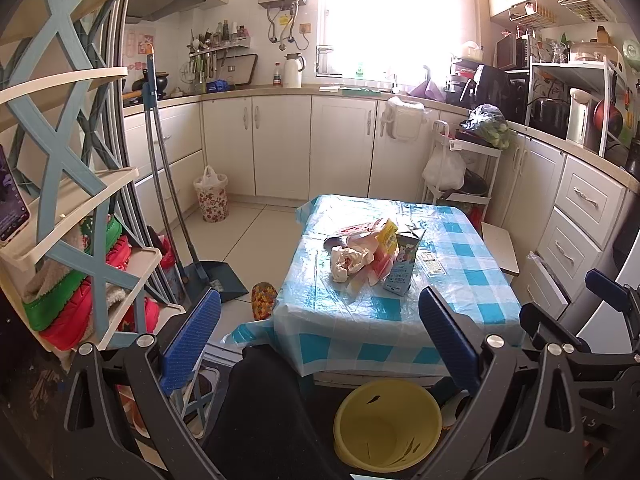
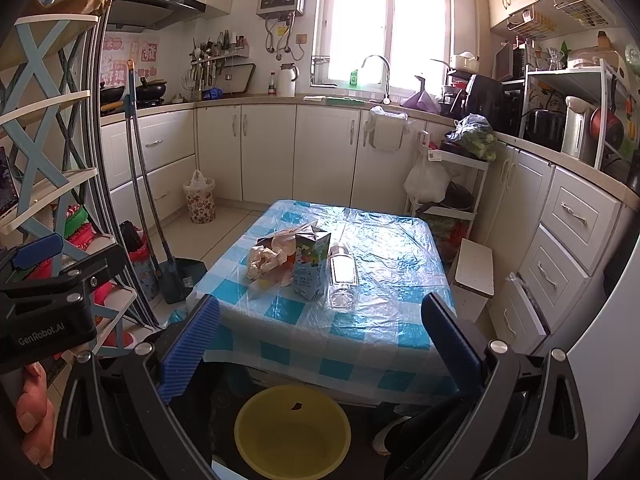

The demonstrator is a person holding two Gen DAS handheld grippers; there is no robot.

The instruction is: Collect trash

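A pile of trash lies on the table with the blue checked cloth [image 1: 472, 300] [image 2: 384, 320]: crumpled paper [image 1: 346, 262] [image 2: 262, 262], a drink carton [image 1: 404, 262] [image 2: 311, 264], a yellow packet [image 1: 388, 236] and a clear plastic bottle [image 2: 343, 276] lying flat. A yellow bin [image 1: 388, 428] [image 2: 292, 432] stands on the floor below the table's near edge. My left gripper [image 1: 320, 340] is open and empty, held back from the table. My right gripper [image 2: 320, 340] is open and empty, also short of the table.
A shoe rack [image 1: 80, 240] stands at the left. A broom and dustpan [image 1: 212, 276] lean beside it. A flowered bin [image 1: 212, 196] stands by the cabinets. A white cart [image 1: 464, 172] and a small stool [image 2: 474, 266] stand right of the table.
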